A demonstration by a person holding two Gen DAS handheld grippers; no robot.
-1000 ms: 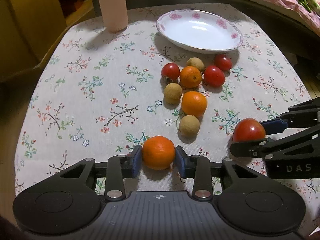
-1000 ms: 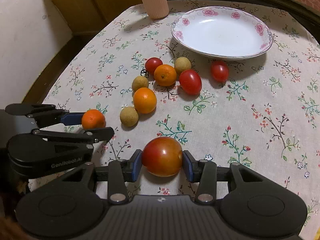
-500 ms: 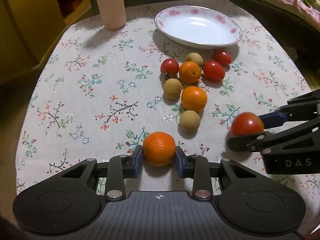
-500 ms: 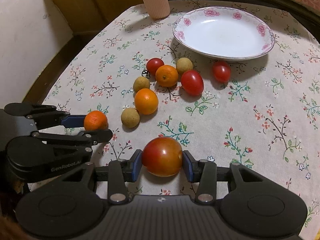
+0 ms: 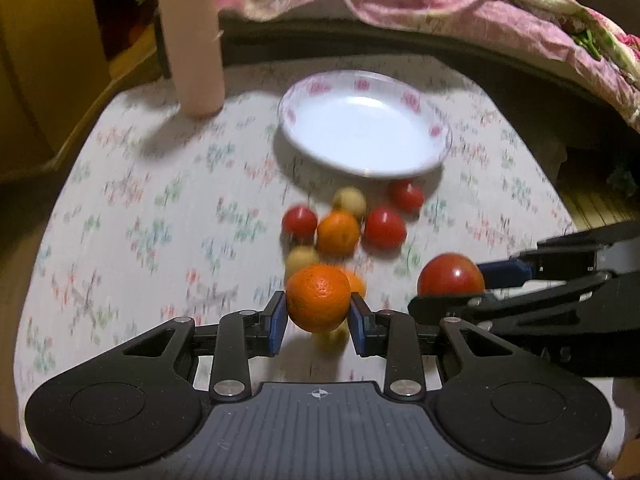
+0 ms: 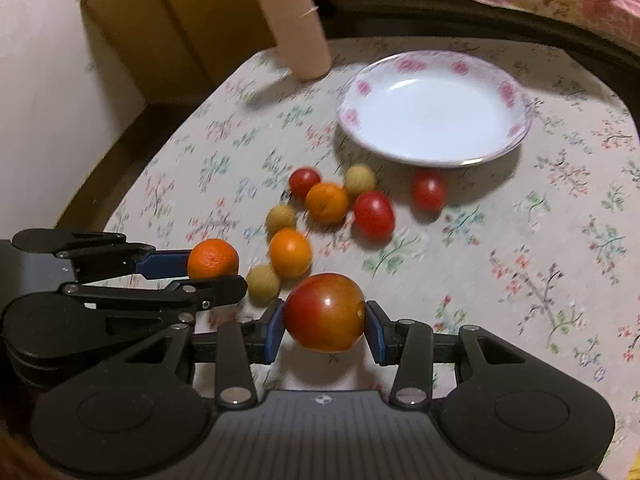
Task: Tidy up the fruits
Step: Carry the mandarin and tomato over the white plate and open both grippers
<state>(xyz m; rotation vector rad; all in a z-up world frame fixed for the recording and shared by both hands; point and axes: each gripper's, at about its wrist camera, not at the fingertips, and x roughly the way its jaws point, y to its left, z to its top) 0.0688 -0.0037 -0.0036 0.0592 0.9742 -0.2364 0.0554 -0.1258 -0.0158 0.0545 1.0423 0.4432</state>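
Observation:
My left gripper [image 5: 318, 309] holds a small orange [image 5: 318, 292] just above the flowered cloth; its jaws are closing and the blue pads press on both sides of the fruit. Close to its right, my right gripper [image 6: 325, 322] is shut on a large red tomato [image 6: 324, 312], also off the cloth. The white plate with pink flowers [image 6: 436, 120] lies empty at the far side. Between us and the plate lie loose fruits: two oranges [image 6: 327, 203], three small tomatoes [image 6: 374, 214] and three tan longans [image 6: 281, 218].
A tall pink cylinder [image 6: 292, 20] stands at the far left of the table. A pink quilt [image 5: 440, 0] lies beyond the table's far edge. A yellow cabinet [image 6: 168, 20] and a white wall are to the left.
The left gripper has lifted the orange off the cloth and moved it forward over the loose fruits. The right gripper has tilted up slightly with the tomato.

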